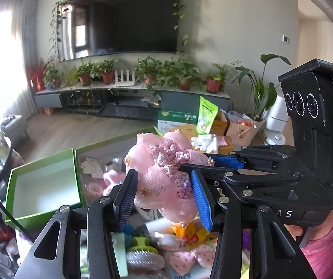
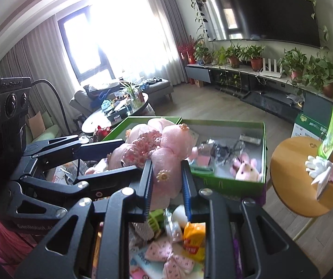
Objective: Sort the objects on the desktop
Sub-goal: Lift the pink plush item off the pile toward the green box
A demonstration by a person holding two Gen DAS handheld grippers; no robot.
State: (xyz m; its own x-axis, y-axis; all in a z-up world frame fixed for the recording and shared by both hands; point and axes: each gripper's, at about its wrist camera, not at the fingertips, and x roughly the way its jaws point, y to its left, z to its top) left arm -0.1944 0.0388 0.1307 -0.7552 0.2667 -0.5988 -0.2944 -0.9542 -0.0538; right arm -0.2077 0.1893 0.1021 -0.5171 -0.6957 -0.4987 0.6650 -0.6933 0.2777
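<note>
A pink gauze fabric flower (image 1: 161,169) with a crocheted centre and small bead trims hangs in the air above the cluttered desktop. Both grippers grip it. In the left wrist view my left gripper (image 1: 165,197) is shut on its lower petals, and the right gripper (image 1: 209,165) comes in from the right onto its far side. In the right wrist view my right gripper (image 2: 167,186) pinches one petal of the fabric flower (image 2: 164,144), and the left gripper (image 2: 119,158) holds it from the left. A hand in a pink sleeve (image 1: 324,246) carries the right gripper.
Behind the flower an empty green lid (image 1: 43,186) lies beside a green box (image 2: 227,181) holding a pink plush rabbit (image 2: 245,169) and small items. Below lie a yellow packet (image 2: 194,237), a pink bow (image 2: 173,255) and a green clip (image 2: 154,220). A round wooden table (image 2: 292,153) bears a white glove (image 2: 320,167).
</note>
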